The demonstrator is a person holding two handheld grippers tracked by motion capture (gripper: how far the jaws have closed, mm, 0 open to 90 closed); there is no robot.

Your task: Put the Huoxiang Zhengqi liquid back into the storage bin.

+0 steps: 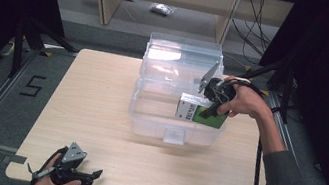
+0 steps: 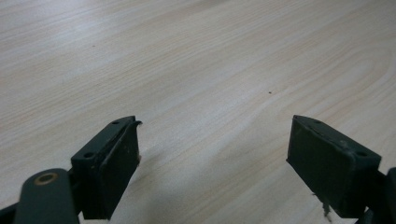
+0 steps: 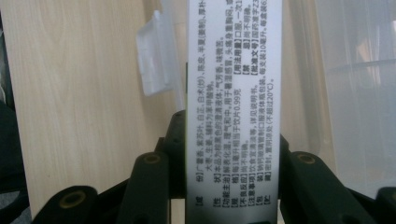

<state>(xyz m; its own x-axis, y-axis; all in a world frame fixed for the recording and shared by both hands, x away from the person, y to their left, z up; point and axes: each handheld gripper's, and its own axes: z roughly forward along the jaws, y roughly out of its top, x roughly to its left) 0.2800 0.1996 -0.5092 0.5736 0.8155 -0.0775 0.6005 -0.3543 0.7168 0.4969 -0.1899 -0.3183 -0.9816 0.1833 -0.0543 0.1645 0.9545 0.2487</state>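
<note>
Box print too small to read from the high view. Right hand (image 1: 244, 102) reaching over the clear plastic bin (image 1: 148, 115), right gripper (image 1: 213, 108) clamped on the green-and-white box (image 1: 194, 113) inside it, narrow printed side squeezed between both jaws. Left gripper (image 1: 90, 177) low at the table (image 1: 101, 92) near edge, jaws spread wide over bare wood

Light wood table (image 1: 98, 112); clear plastic bin (image 1: 173, 119) w/ open lid sits on it, far-centre.
</note>
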